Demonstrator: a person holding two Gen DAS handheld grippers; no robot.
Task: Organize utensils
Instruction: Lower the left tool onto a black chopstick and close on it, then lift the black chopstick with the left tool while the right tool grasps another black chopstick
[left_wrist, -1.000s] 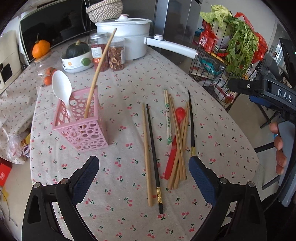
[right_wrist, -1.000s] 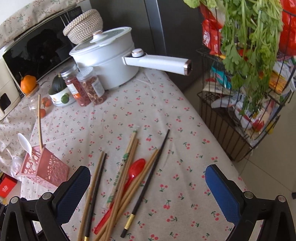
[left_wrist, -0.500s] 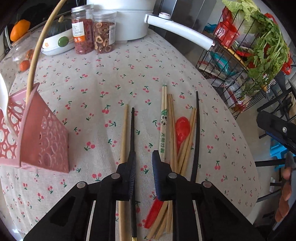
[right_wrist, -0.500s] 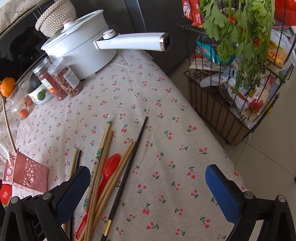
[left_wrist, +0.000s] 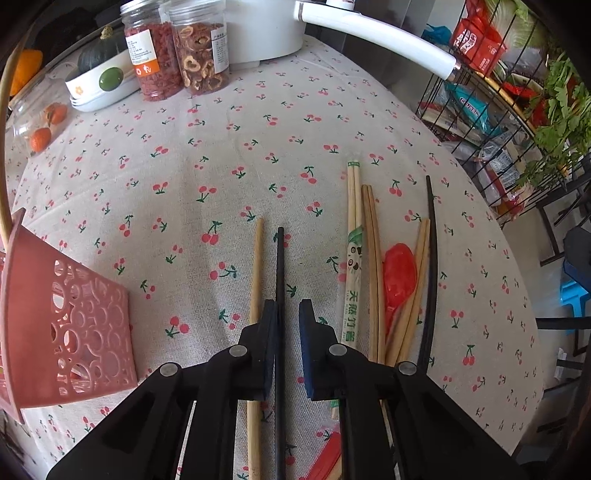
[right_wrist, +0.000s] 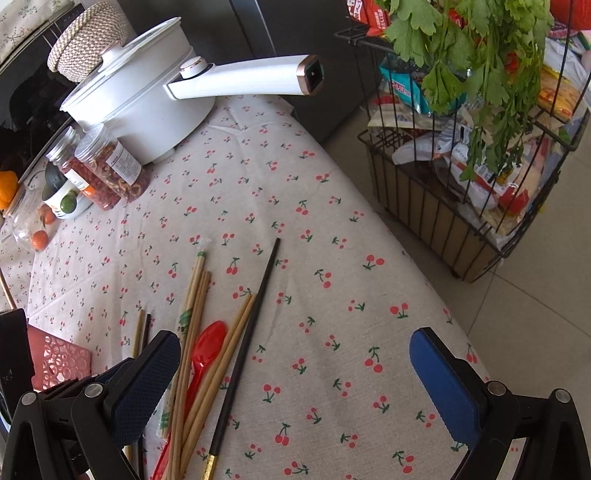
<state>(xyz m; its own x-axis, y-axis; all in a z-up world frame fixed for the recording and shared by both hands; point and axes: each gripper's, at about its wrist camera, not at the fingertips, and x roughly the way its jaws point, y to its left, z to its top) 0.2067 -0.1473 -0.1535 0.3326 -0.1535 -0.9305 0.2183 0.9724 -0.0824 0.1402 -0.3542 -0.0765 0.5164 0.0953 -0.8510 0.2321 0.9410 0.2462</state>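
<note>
Left gripper (left_wrist: 287, 314) nearly closed around a black chopstick (left_wrist: 280, 266), left pad against it, a slim gap on the right side; firm grip not certain. Just left of it, a bamboo chopstick (left_wrist: 256, 273), flat on the cherry-print cloth (left_wrist: 221, 155). To the right, a loose bundle: wrapped chopsticks (left_wrist: 352, 258), brown chopsticks (left_wrist: 373, 266), a red spoon (left_wrist: 399, 273) beneath them, a second black chopstick (left_wrist: 431, 258) at the outer edge. Pink holder (left_wrist: 70, 332) at far left, well apart from the bundle. Right gripper (right_wrist: 295, 387) wide open, holding nothing, hovering above the cloth beside the bundle. Farther back, two jars (left_wrist: 173, 55), a white pot (right_wrist: 140, 107), and a wire rack (right_wrist: 461, 206) off the table's edge.
</note>
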